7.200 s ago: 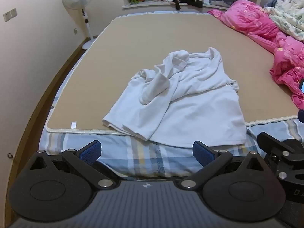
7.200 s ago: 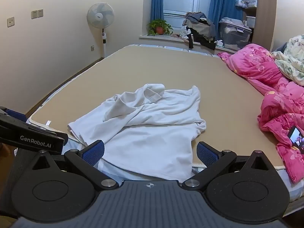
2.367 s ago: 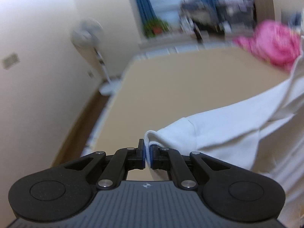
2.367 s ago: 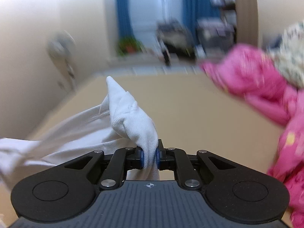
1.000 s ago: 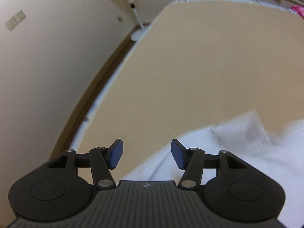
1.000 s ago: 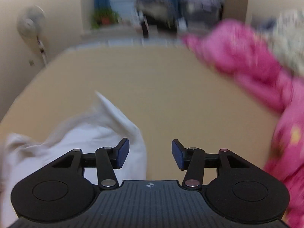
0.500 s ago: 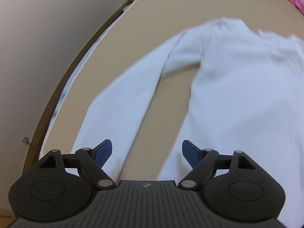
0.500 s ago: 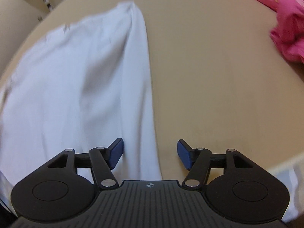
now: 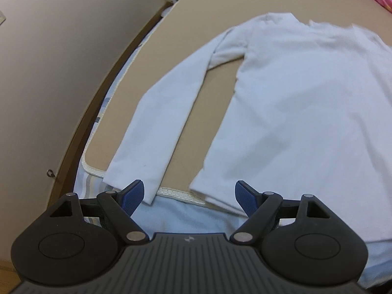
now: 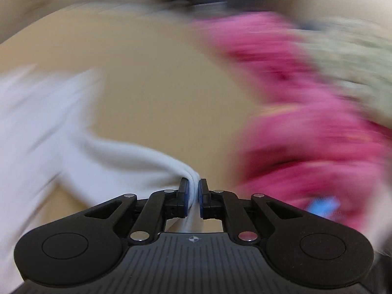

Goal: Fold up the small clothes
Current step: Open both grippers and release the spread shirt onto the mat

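Observation:
A white long-sleeved shirt [image 9: 306,93] lies spread flat on the tan bed mat [image 9: 213,103], its hem toward me. Its left sleeve [image 9: 159,120] runs down to the mat's near edge. My left gripper [image 9: 189,197] hangs open over that edge, between the sleeve cuff and the hem corner, with nothing in its jaws. In the blurred right wrist view, my right gripper [image 10: 193,196] has its jaws closing on a bunched fold of the white shirt [image 10: 122,156], which the pads pinch.
A wall [image 9: 61,61] and a wooden bed frame run along the left. Striped blue bedding [image 9: 176,213] shows below the mat's edge. A pink quilt [image 10: 306,122] is heaped to the right of the shirt, with a pale floral blanket [image 10: 355,61] behind it.
My left gripper drew back to the mat's near edge and stayed open. My right gripper swung sideways toward the pink quilt and went from open to shut on a fold of the shirt.

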{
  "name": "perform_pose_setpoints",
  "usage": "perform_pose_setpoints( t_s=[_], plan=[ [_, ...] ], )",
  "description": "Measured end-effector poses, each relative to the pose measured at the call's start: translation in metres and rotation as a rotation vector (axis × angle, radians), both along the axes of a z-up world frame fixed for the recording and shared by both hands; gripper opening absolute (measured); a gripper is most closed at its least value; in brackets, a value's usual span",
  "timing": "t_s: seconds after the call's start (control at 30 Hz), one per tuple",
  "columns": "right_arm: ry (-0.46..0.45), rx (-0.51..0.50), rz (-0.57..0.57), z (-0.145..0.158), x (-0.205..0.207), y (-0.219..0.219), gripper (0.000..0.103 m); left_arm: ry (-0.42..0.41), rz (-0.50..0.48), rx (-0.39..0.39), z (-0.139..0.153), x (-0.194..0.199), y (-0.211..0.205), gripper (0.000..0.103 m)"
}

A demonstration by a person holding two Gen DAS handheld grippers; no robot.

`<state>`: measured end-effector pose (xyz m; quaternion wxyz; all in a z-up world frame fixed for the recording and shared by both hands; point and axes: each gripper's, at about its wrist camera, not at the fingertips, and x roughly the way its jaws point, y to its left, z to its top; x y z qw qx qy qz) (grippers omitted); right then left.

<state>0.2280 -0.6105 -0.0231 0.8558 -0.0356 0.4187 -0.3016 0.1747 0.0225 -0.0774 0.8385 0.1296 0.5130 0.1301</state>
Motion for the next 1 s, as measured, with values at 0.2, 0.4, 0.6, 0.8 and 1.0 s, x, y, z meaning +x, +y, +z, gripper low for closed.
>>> perform_pose_setpoints(
  t_s=[0.2,0.4,0.6,0.8,1.0],
  plan=[
    [-0.267,0.043,-0.214,0.041,-0.038,-0.028,0.078,0.019,-0.014,-0.003,-0.004,0.001,-0.004,0.086],
    [-0.068,0.254,0.112,-0.045,-0.119,0.115,0.077,0.043,-0.050,0.014,-0.025,0.000,0.001,0.088],
    [0.044,0.211,0.446,-0.103,-0.164,0.267,0.078,0.079,-0.063,0.024,-0.050,-0.011,0.015,0.089],
    [0.151,0.181,0.493,-0.132,-0.161,0.315,0.080,0.116,-0.060,0.001,-0.066,-0.026,0.025,0.089],
    [-0.062,0.270,0.172,-0.129,-0.135,0.277,0.064,0.129,-0.031,-0.029,-0.073,-0.021,0.030,0.089]
  ],
)
